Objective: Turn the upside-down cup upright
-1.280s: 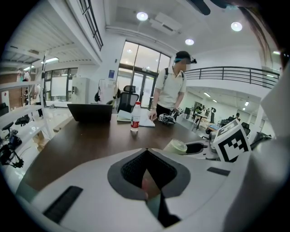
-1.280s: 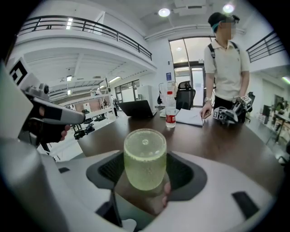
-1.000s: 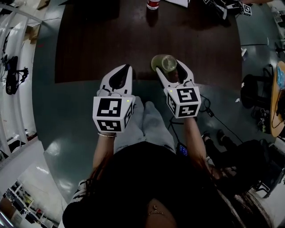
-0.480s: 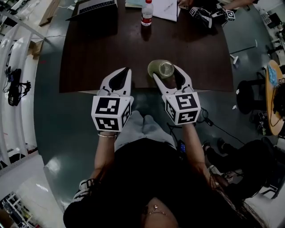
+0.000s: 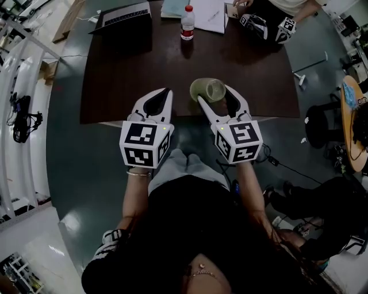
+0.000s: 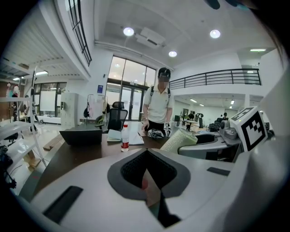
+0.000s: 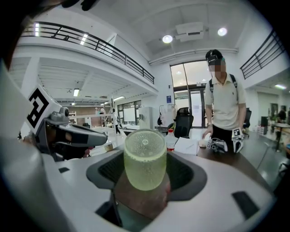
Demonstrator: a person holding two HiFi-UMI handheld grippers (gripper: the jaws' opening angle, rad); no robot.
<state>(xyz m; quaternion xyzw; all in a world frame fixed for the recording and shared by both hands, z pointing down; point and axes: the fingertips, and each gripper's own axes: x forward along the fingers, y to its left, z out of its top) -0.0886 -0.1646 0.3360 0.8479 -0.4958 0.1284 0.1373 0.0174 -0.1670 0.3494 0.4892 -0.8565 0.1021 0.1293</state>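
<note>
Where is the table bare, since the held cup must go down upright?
The table is bare across its whole near half, from below the laptop to the right edge. Straight ahead of the cup is open. The far edge is crowded: laptop, bottle, papers, another person's grippers.

A long dark brown wooden table (image 5: 126, 69) stands on a glossy grey-green floor (image 5: 75, 166). At its far end sit an open black laptop (image 6: 80, 136), a clear plastic water bottle with a red label (image 5: 187, 24) and white sheets of paper (image 5: 210, 14). Beyond it are a black office chair (image 6: 115, 120) and tall glass windows (image 6: 129, 90) letting in daylight. Round recessed ceiling lights (image 6: 128, 31) glow in the white ceiling. A white upper balcony with a black metal railing (image 6: 217, 77) runs along the walls.
</note>
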